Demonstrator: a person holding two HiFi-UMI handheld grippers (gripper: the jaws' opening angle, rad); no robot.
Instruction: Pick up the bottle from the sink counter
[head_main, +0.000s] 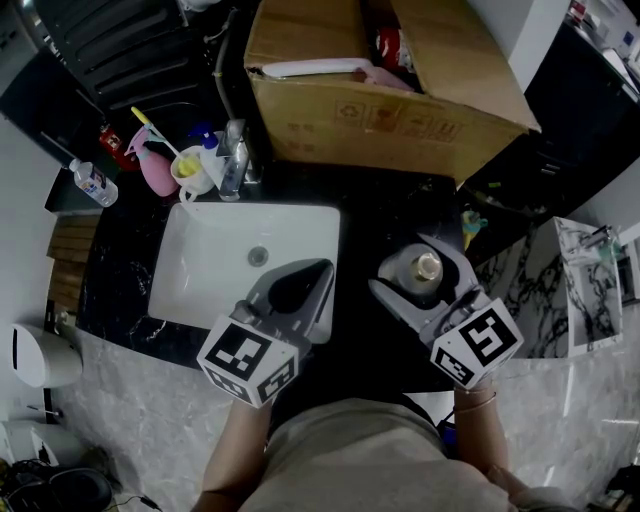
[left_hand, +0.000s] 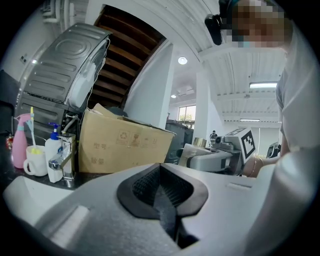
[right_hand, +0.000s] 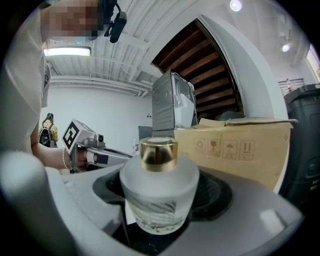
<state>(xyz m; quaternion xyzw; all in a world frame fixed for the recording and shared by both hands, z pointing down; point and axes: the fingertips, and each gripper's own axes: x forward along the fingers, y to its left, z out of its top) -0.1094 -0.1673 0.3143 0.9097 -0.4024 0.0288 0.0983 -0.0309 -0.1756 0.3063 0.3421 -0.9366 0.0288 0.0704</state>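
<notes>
The bottle (head_main: 426, 267) is a squat frosted glass flask with a gold cap, upright over the black counter to the right of the sink. My right gripper (head_main: 424, 272) is shut on the bottle, with a jaw against each side of its body. In the right gripper view the bottle (right_hand: 159, 192) fills the gap of that gripper (right_hand: 160, 200), and I cannot tell whether its base touches the counter. My left gripper (head_main: 300, 287) hovers over the sink's front right corner, shut on nothing. In its own view, the left gripper (left_hand: 162, 195) has its black pads pressed together.
A white sink basin (head_main: 215, 255) is set in the black marble counter (head_main: 115, 280). Behind it stand a chrome faucet (head_main: 236, 155), a white mug (head_main: 192, 172), a pink spray bottle (head_main: 155, 165) and a plastic water bottle (head_main: 95, 183). A large cardboard box (head_main: 380, 100) fills the back right.
</notes>
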